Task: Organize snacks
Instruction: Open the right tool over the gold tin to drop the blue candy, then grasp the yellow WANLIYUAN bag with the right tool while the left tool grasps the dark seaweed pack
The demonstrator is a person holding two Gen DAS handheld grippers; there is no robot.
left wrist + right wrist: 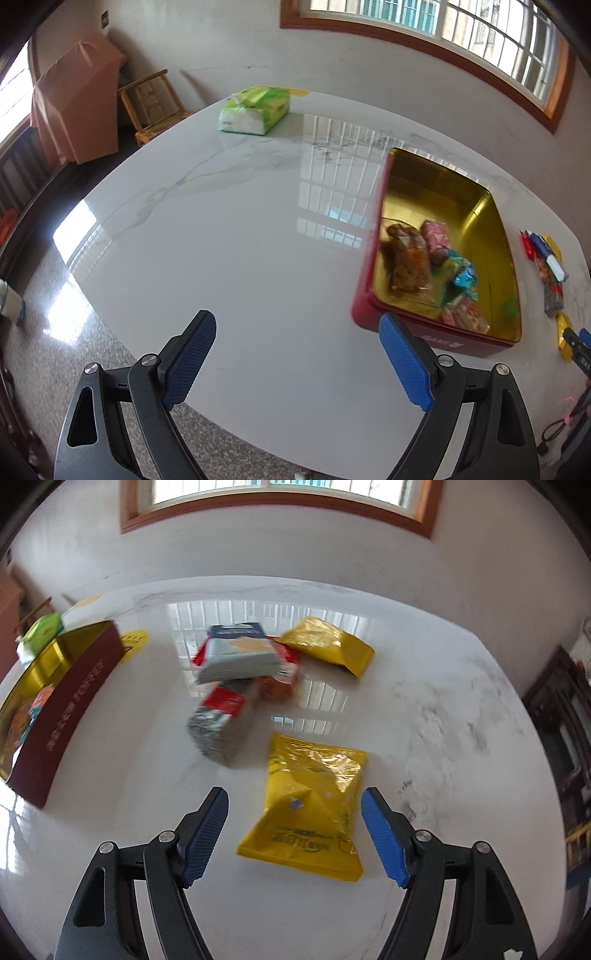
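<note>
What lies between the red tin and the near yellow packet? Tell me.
Bare marble table only, between red tin and near yellow packet, in the right wrist view.

Little print here can be read. The red tin (70, 705) carries one line of pale lettering along its long side; in the right wrist view it is too blurred to make out. In the left wrist view the tin's near side (443, 338) shows pale upside-down letters, also unclear. The nearest yellow snack bag (314, 805) has dark printed characters across its lower part, too small to read.
</note>
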